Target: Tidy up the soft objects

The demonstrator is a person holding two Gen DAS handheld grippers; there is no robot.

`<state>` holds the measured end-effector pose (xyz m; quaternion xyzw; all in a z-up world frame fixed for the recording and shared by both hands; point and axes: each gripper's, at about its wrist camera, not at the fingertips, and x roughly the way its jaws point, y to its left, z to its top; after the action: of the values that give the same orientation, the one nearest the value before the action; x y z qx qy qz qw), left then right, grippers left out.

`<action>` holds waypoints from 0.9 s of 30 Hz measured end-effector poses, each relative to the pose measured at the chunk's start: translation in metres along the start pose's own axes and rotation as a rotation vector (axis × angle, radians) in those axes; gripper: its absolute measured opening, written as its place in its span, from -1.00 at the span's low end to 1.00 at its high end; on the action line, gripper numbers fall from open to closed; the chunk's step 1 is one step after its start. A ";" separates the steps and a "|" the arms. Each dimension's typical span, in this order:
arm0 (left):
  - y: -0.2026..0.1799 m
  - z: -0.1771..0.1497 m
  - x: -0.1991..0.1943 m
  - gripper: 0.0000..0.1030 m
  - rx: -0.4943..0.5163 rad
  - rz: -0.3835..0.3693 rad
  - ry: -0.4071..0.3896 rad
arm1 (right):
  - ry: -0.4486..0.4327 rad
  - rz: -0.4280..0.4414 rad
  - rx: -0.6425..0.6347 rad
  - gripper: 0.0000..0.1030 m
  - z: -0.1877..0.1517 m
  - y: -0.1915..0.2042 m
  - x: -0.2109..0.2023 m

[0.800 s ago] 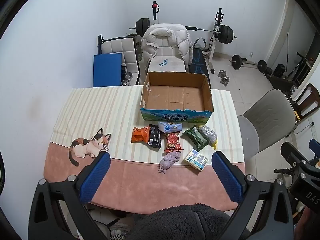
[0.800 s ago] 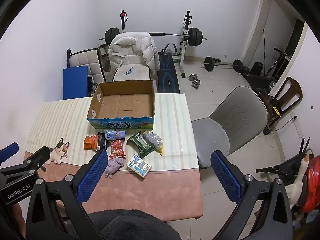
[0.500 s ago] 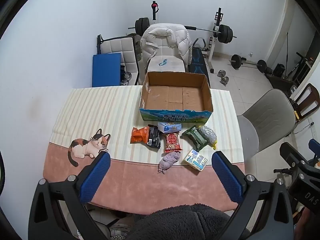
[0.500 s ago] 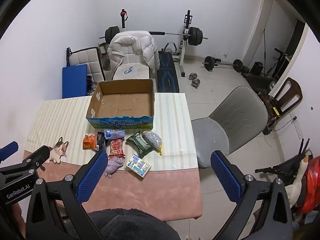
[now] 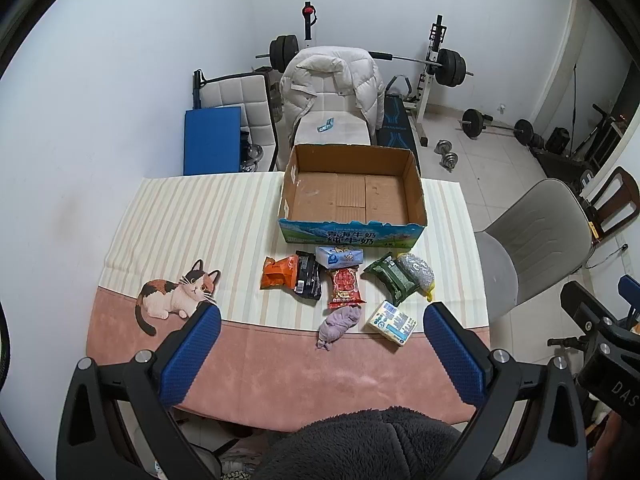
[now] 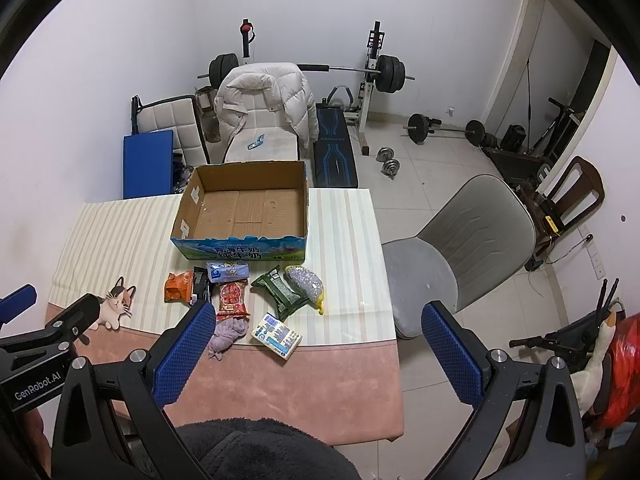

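Note:
An empty cardboard box (image 5: pixel 352 194) (image 6: pixel 246 208) stands at the far side of the table. In front of it lies a cluster of soft packs: an orange bag (image 5: pixel 278 272), a black pack (image 5: pixel 308 274), a blue-white tissue pack (image 5: pixel 340 256), a red snack bag (image 5: pixel 345 286), a green pouch (image 5: pixel 390 280), a silvery bag (image 5: pixel 418 272), a purple cloth (image 5: pixel 340 322) (image 6: pixel 226 334) and a white-blue pack (image 5: pixel 392 322) (image 6: pixel 277 335). My left gripper (image 5: pixel 320 330) and right gripper (image 6: pixel 316 330) hover high over the near table edge, both open and holding nothing.
The tablecloth (image 5: pixel 192 220) has stripes, a pink near band and a printed cat (image 5: pixel 176 296). A grey chair (image 6: pixel 460 240) stands right of the table. Behind are a chair with a white jacket (image 5: pixel 332 80), a blue pad (image 5: pixel 212 140), a barbell rack and dumbbells.
Both views have barely shifted; the objects lie as before and both grippers stay open.

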<state>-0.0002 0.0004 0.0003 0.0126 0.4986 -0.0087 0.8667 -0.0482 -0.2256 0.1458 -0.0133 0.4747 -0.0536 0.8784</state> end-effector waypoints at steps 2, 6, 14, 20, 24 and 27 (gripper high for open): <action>0.000 0.000 0.000 1.00 0.001 0.002 0.000 | 0.001 -0.001 0.000 1.00 0.001 0.001 0.001; 0.000 0.000 0.000 1.00 0.002 -0.001 0.000 | 0.003 0.000 0.000 1.00 0.004 -0.001 0.004; 0.000 0.000 0.000 1.00 0.002 0.000 -0.001 | -0.006 -0.008 0.004 1.00 0.009 0.000 0.006; 0.000 0.000 0.000 1.00 0.003 0.003 -0.002 | -0.011 -0.010 0.003 1.00 0.008 0.001 0.006; 0.002 0.002 0.003 1.00 0.002 0.007 -0.007 | -0.013 -0.009 0.002 1.00 0.010 0.005 0.006; 0.002 0.002 -0.002 1.00 -0.001 0.008 -0.008 | -0.013 -0.007 0.003 1.00 0.010 0.005 0.005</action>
<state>0.0003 0.0021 0.0025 0.0142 0.4951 -0.0053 0.8687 -0.0366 -0.2212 0.1467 -0.0138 0.4688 -0.0572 0.8813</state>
